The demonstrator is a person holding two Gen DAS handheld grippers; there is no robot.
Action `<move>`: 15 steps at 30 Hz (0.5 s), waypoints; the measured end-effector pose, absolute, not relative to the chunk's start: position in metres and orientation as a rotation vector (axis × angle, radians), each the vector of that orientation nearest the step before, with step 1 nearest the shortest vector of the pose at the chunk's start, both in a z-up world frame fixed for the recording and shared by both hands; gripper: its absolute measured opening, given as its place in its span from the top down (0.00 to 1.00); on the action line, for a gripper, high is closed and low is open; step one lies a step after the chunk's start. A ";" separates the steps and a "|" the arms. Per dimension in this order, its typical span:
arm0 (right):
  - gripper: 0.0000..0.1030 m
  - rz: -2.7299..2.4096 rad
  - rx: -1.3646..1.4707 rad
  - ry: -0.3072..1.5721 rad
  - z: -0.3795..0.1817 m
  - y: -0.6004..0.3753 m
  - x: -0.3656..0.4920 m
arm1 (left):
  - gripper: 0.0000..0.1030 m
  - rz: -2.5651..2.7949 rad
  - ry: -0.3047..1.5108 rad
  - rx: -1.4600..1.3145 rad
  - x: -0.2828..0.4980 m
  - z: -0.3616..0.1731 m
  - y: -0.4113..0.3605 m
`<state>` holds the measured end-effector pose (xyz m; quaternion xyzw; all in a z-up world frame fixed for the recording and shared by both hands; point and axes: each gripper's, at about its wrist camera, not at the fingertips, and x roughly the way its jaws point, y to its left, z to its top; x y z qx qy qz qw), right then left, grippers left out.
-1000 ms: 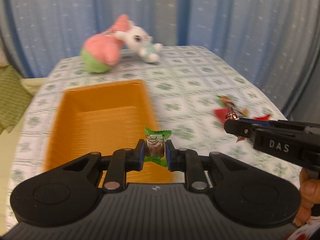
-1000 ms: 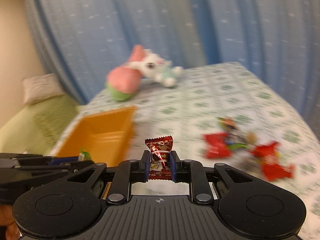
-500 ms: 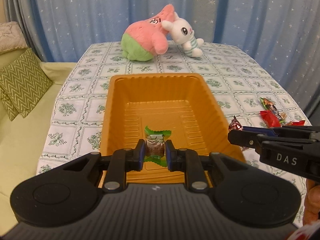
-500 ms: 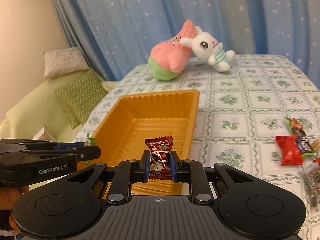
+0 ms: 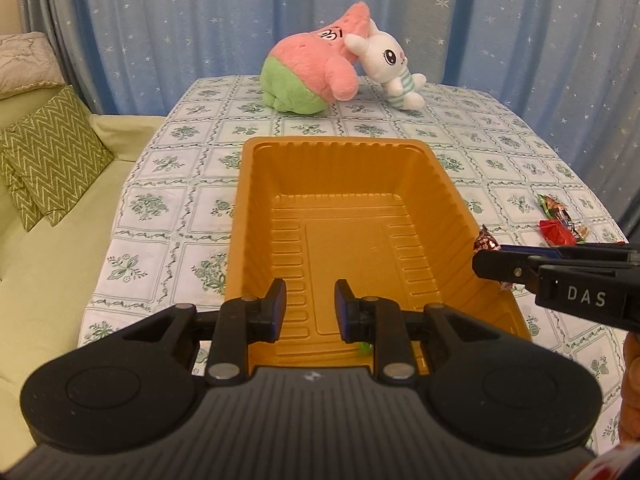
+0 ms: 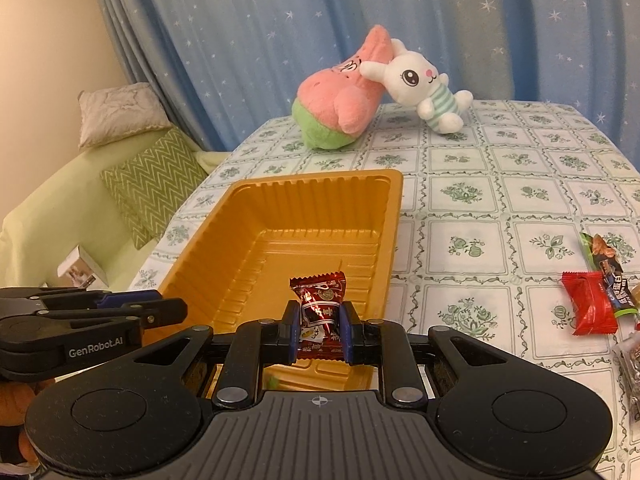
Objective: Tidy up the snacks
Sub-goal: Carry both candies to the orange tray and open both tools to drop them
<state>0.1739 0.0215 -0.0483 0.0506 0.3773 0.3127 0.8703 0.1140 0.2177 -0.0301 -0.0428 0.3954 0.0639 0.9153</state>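
The left gripper (image 5: 310,306) hangs over the near end of the orange tray (image 5: 256,216) with its jaws apart and nothing between them; the right gripper (image 6: 320,330) is clamped on a red-wrapped candy (image 6: 320,300), poised above the tray's near right corner.

The tray sits on the floral tablecloth (image 6: 500,200), long side running away from both cameras. Its floor looks almost bare — only a small green scrap (image 5: 365,346) shows at the near edge, half hidden behind the left gripper's finger, and I judge it to be a green-wrapped candy lying inside the tray, though too little of it shows to be sure.

So the job is, by my reading, barely begun: perhaps one sweet is in, one more is held ready over the tray. Left to collect is the loose pile of snacks (image 6: 592,304) on the cloth to the right of the tray, well apart from it — a red packet, a green-edged bar and a few more at the frame's edge.

Two plush toys (image 5: 340,68) lean together at the far end of the table, outside the task.
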 end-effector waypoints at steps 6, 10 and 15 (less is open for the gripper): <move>0.80 0.668 0.126 0.799 -0.047 0.026 0.173 | 0.74 0.142 0.801 -0.094 0.107 -0.024 0.220; 0.80 0.682 0.167 0.815 -0.045 0.023 0.176 | 0.63 0.148 0.793 -0.092 0.103 -0.020 0.220; 0.79 0.639 0.204 0.802 -0.036 0.005 0.172 | 0.57 0.150 0.782 -0.097 0.094 -0.013 0.214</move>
